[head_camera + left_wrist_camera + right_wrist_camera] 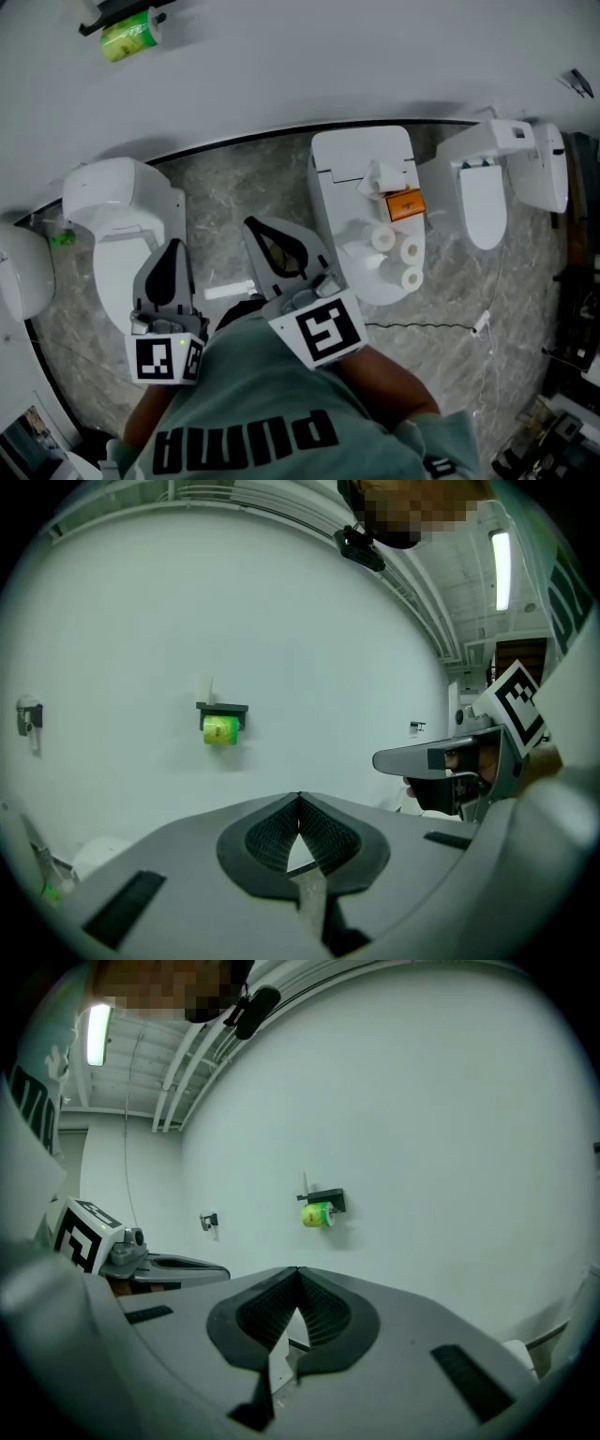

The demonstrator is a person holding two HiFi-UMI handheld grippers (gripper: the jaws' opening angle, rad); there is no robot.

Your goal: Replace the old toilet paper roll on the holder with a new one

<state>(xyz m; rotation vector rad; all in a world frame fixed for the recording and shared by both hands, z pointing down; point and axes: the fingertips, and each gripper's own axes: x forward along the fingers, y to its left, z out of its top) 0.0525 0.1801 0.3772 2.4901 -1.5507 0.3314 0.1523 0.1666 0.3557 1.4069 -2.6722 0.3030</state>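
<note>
**A:** How do the claws stand?

**B:** The left gripper [298,801] has its jaws pressed together at the tips, with nothing between them. The right gripper [297,1275] is the same, jaws together and empty. Both are held side by side in front of the person and point at the white wall [309,621].

**A:** And the roll on the holder?

**B:** The green roll [220,730] hangs under the black holder [222,708], which is fixed to that wall. It is well apart from both grippers, and neither touches it.

**A:** Any fresh ones?

**B:** Three white rolls [411,251] lie close together on top of the middle toilet [342,155], along its right edge. An orange box [405,203] sits just beside them, nearer the wall. The toilet stands on a grey marbled floor [225,197].
</note>
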